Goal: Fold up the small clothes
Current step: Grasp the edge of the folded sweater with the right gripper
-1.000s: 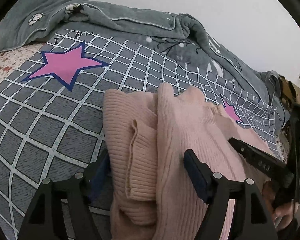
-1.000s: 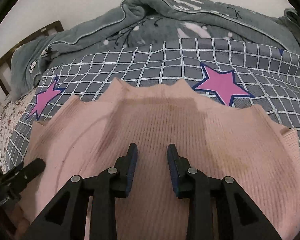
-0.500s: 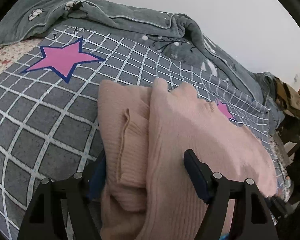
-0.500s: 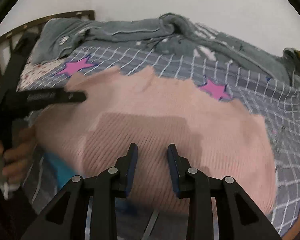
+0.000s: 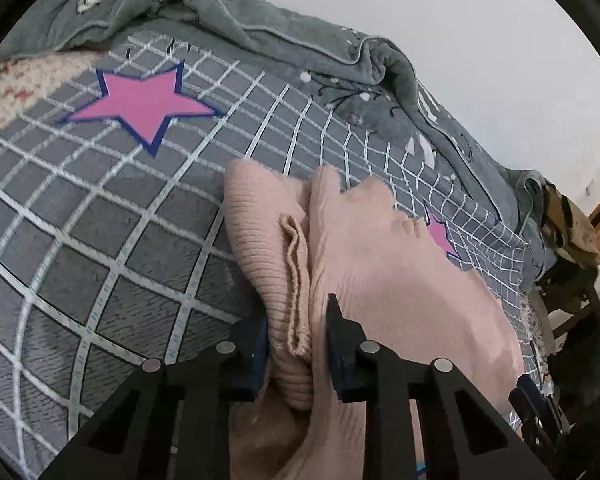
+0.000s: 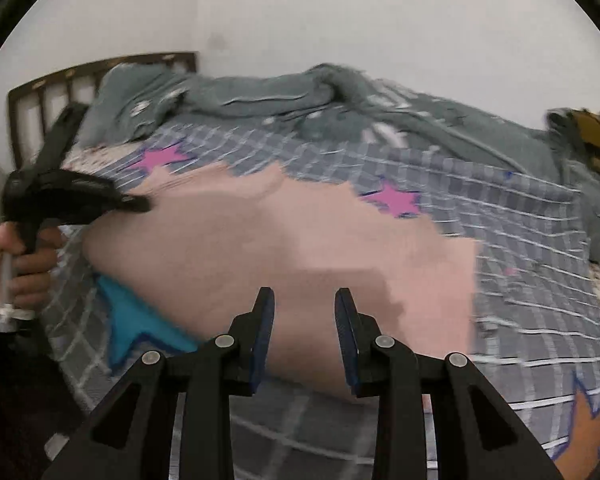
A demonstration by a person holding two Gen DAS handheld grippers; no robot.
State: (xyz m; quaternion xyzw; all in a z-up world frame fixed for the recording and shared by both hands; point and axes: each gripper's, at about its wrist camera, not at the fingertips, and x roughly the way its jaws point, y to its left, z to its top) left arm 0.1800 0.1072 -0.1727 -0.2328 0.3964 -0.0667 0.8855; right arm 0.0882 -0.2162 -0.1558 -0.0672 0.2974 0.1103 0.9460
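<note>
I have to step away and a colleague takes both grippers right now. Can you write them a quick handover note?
Left gripper: shut on a bunched ribbed edge of the pink sweater.
Right gripper: a gap shows between its fingers, nothing in them, above the sweater's near edge.
The sweater lies on the grid-and-star bedspread, partly folded, layers doubled at its left side.
Left: finish the fold, smooth it flat. The right view is motion-blurred, so check the near edge.

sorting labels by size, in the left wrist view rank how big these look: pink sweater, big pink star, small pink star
1. pink sweater
2. big pink star
3. small pink star, farther away and partly hidden by the sweater, so its true size is unsure
</note>
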